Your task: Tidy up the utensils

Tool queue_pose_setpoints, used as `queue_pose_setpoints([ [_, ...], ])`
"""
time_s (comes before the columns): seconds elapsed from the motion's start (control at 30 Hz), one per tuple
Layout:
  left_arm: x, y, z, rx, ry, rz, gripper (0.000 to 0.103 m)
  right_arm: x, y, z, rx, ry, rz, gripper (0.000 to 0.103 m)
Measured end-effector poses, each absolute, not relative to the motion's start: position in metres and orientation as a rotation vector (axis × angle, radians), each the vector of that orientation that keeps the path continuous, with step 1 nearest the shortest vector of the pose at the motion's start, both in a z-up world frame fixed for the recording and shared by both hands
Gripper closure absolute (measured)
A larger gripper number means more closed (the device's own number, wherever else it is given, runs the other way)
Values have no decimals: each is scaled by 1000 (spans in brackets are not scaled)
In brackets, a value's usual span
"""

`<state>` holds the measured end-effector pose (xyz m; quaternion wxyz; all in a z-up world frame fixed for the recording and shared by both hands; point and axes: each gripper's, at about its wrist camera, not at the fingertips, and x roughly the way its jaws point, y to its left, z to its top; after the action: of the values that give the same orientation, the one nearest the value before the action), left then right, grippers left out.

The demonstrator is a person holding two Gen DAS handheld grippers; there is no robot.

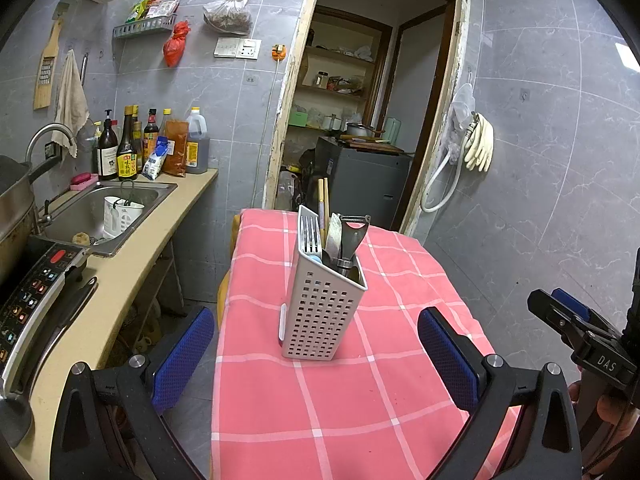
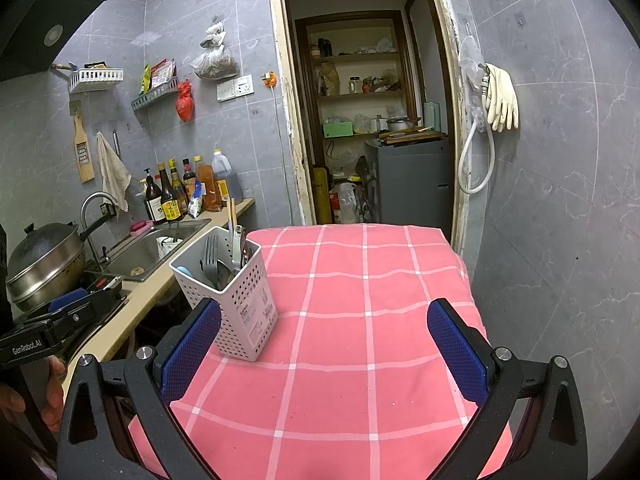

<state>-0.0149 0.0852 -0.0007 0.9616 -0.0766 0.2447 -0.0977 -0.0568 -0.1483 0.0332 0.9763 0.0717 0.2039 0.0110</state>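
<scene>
Left gripper point(image 1: 316, 354): jaws spread wide, nothing between the blue pads point(image 1: 182, 360), hovering over the near part of the table. Right gripper point(image 2: 322, 354): also wide open, holding nothing, blue pads point(image 2: 456, 352) apart over bare cloth.

White perforated utensil caddy point(image 1: 324, 300) upright on the pink checked tablecloth point(image 1: 360, 420), dead ahead of the left gripper, between its fingers in line of sight but farther out, not touching. From the right wrist view same caddy point(image 2: 236, 300) sits ahead-left, just beyond the left pad, near the table's left edge.

Inside the caddy: fork point(image 1: 310, 234) tines up in the left compartment, light blue piece point(image 1: 316, 258) beside it, peeler point(image 1: 354, 236) and a flat blade-like tool point(image 1: 334, 234) to the right, chopsticks point(image 1: 323, 204) sticking up at the back. Exact compartment split for the rest not readable.

Right gripper also visible at the right edge of the left view point(image 1: 568, 316), held off the table's side.

Beyond: beige counter point(image 1: 132, 264) left of the table, steel sink point(image 1: 96, 212) with a white holder point(image 1: 120, 214) in it, sauce bottles point(image 1: 128, 148) against the grey tile wall, lidded wok point(image 2: 44, 260) on the cooker, open doorway point(image 2: 368, 120) behind the table, rubber gloves point(image 2: 500, 96) hanging right of it.
</scene>
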Motion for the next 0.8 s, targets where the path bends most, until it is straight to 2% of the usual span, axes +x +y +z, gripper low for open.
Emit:
queue_pose_setpoints([
  [0.8,-17,90,-3,-131,521,-193,1,-57,-148,32,147,414,21,2],
])
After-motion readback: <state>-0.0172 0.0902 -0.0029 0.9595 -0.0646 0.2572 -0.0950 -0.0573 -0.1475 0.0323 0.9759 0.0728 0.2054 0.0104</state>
